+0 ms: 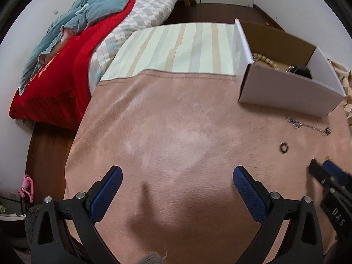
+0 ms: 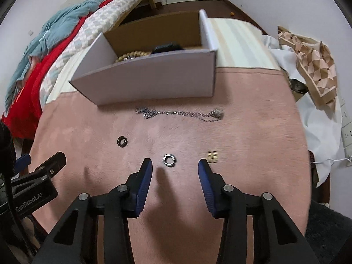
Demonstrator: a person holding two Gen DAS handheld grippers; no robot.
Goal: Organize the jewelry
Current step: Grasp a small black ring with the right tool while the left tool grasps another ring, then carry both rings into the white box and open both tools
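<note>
Silver ring [image 2: 169, 160] just ahead of right gripper [image 2: 175, 165], betw its spread fingers, on pink blanket [image 2: 253, 132]. Dark ring [image 2: 122, 141] ahead-left, chain [image 2: 176, 113] farther fwd by white box [image 2: 154, 81]. Left gripper [image 1: 177, 173] spread wide, holding nothing.

On the black body of the left gripper [image 2: 28, 165], seen at the left edge of the right wrist view, stands the white print "GenRobot.AI". On the black body of the right gripper [image 1: 323, 171], seen at the right edge of the left wrist view, stand the white letters "DAS"; more letters may follow but they are cut off. The red blanket [image 1: 57, 74] on the bed carries some yellow print, too folded to read.
</note>
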